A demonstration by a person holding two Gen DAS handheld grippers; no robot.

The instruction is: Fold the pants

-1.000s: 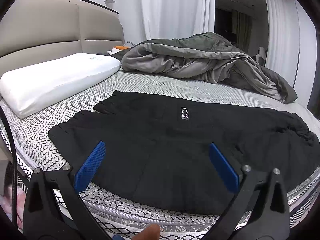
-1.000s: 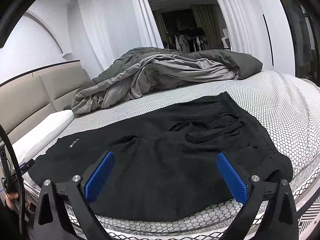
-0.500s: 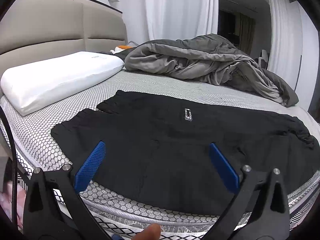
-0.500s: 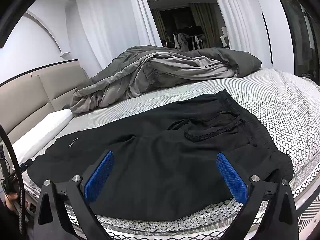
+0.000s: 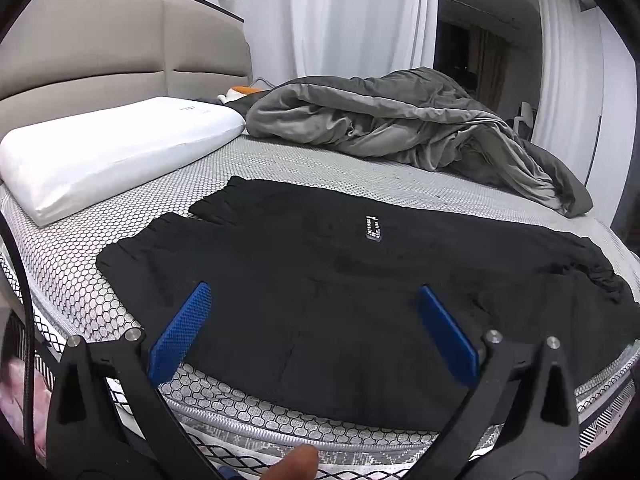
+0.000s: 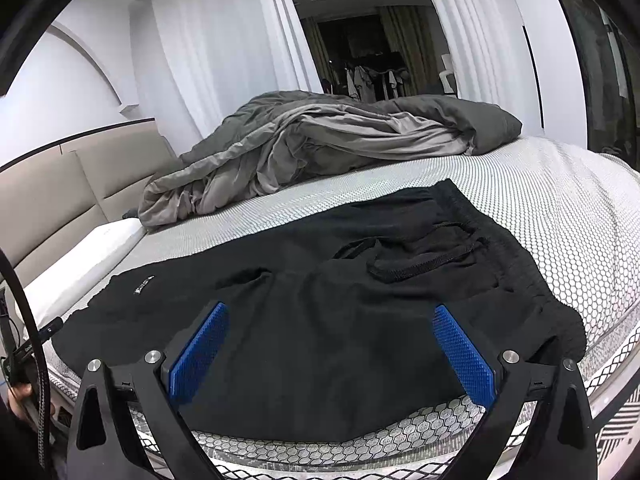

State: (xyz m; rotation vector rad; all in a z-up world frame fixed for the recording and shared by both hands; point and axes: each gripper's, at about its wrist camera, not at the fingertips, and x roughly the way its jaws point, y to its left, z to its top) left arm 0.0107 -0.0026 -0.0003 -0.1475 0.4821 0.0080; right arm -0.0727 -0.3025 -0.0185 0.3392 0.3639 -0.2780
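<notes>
A bed [image 5: 280, 160] with a honeycomb-patterned mattress cover carries a white pillow [image 5: 112, 152] by the beige padded headboard [image 5: 100, 56] and a rumpled grey duvet [image 6: 340, 140]. White curtains [image 6: 224, 56] flank a dark doorway [image 6: 360, 52].

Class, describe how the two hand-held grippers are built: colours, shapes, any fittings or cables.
The left hand-held gripper and right hand-held gripper match: black forked plastic arms with triangular cut-outs, silver round bolts, and flat blue pads with fine bumps. A black cable runs along each view's left edge.
</notes>
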